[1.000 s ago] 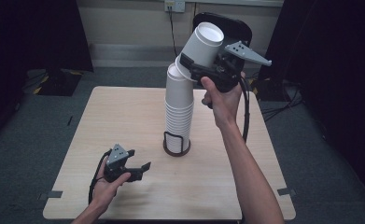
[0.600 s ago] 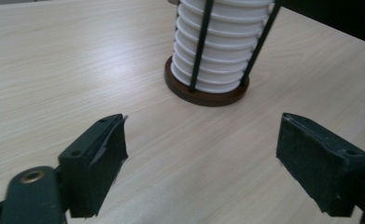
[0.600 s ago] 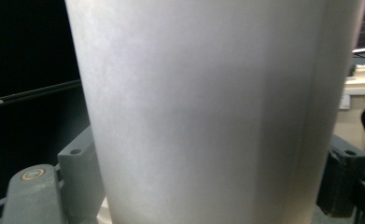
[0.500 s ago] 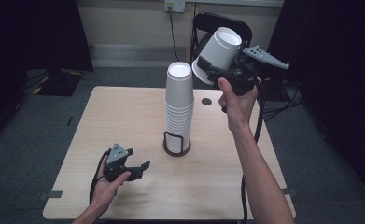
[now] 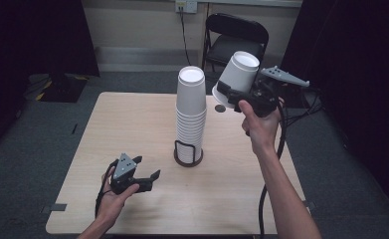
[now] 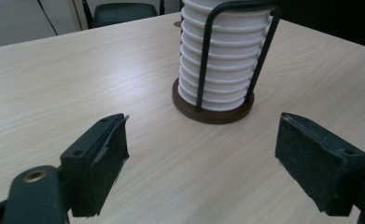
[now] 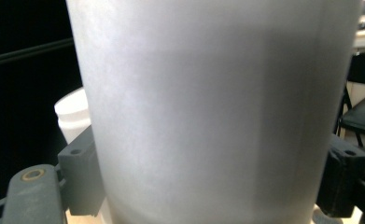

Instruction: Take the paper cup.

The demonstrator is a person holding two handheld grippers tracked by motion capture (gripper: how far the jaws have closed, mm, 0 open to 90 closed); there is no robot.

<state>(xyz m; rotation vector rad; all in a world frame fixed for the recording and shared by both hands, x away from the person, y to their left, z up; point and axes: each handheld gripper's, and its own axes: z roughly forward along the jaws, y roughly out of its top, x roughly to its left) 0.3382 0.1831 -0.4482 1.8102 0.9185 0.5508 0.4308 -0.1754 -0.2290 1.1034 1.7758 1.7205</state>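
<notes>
White cup clamped in right gripper, beside cup stack.

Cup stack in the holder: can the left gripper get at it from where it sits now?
Probably yes. The left gripper is open, and bare table lies between its fingers and the cup stack. The holder's wire loop may hinder a low grip.

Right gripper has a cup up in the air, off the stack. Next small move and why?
Probably lower the right gripper toward bare table right of the stack and set the cup down. It is held high, tilted, clear of the stack, jaws clamped on its wall; the left gripper rests open, low near the holder.
</notes>
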